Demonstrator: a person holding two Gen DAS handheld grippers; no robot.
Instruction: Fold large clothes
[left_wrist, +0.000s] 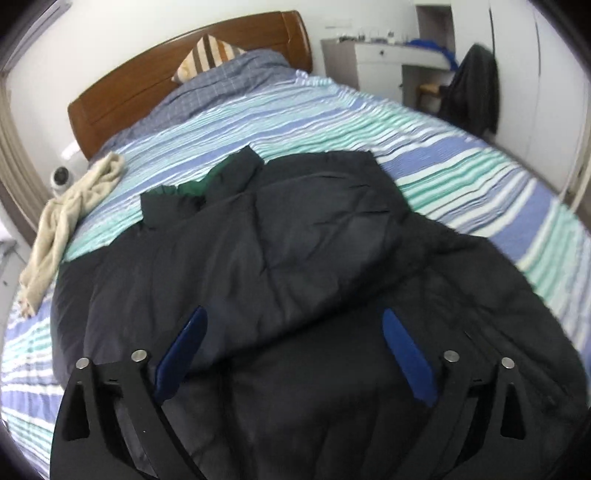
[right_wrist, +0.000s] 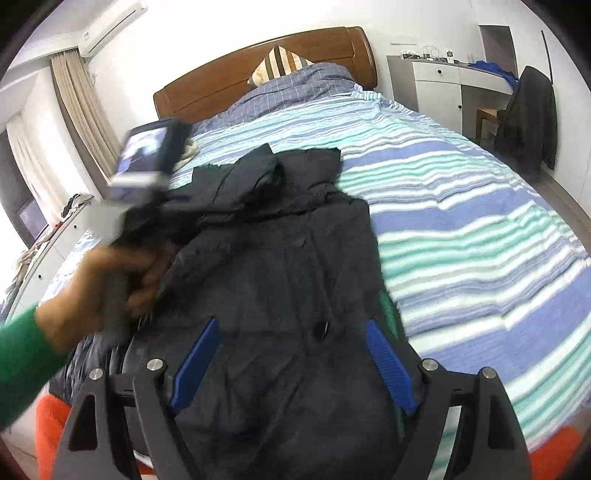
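A large black padded jacket (left_wrist: 295, 240) with a green lining lies spread on the striped bed; it also shows in the right wrist view (right_wrist: 273, 258). My left gripper (left_wrist: 293, 321) is open, its blue fingers hovering over the jacket's near part. My right gripper (right_wrist: 291, 328) is open over the jacket's near right part, by a dark button (right_wrist: 319, 329). The left hand, in a green sleeve, holds the other gripper's body (right_wrist: 144, 173), blurred, over the jacket's left side.
The bed (left_wrist: 461, 173) has a blue, green and white striped cover and a wooden headboard (left_wrist: 159, 77). A beige cloth (left_wrist: 70, 214) lies at its left edge. A striped pillow (left_wrist: 208, 55) sits at the head. A white desk (left_wrist: 384, 62) and a chair with a dark garment (left_wrist: 471, 88) stand at right.
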